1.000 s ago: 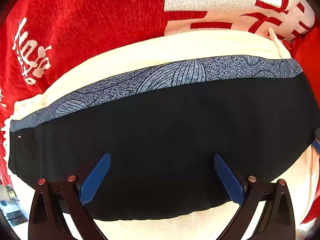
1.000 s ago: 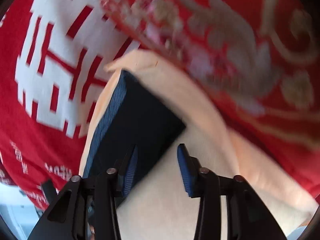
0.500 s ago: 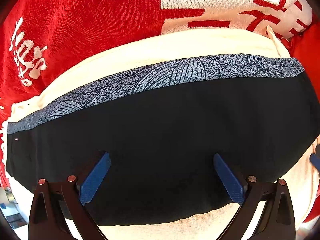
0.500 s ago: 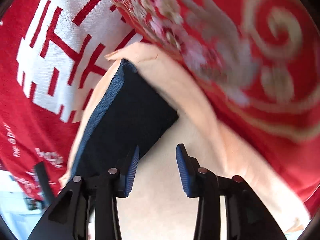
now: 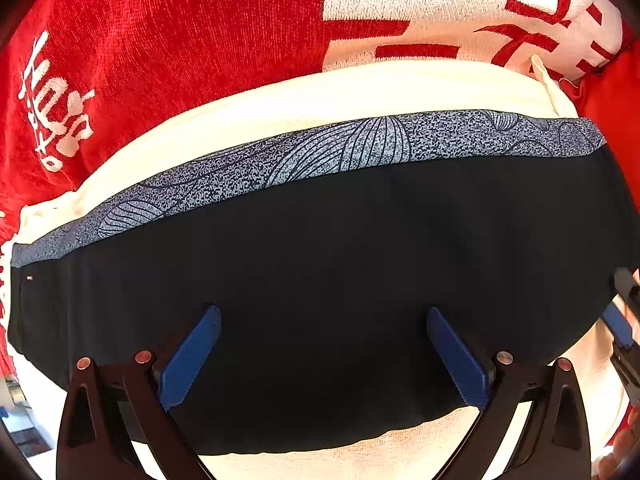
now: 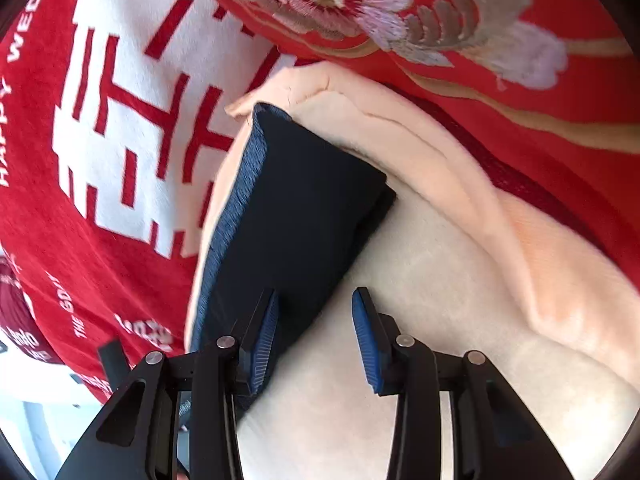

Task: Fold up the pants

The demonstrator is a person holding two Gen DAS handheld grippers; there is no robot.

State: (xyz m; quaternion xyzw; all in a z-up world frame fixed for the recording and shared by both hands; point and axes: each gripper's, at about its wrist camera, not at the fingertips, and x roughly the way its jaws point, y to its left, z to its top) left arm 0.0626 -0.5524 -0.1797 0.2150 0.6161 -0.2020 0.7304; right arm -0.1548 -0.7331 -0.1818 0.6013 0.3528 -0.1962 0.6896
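Right gripper (image 6: 314, 338) nudged sideways, one folded pants (image 5: 320, 288), two grippers open.

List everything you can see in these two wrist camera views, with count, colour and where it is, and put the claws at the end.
Folded black pants with speckled blue-grey patterned waistband: one, black, lying flat on the cream blanket.
Cream fleece blanket: one, cream, under the pants, on the red cloth.
Red plush cloth with white lettering and characters: one, red and white, beneath the blanket.
Red embroidered fabric with pink flowers: one, red, pink and gold, top of the right view.
Left claw: one, black with blue pads, open wide over the pants.
Right claw: one, black with blue pads, open at the pants' edge.
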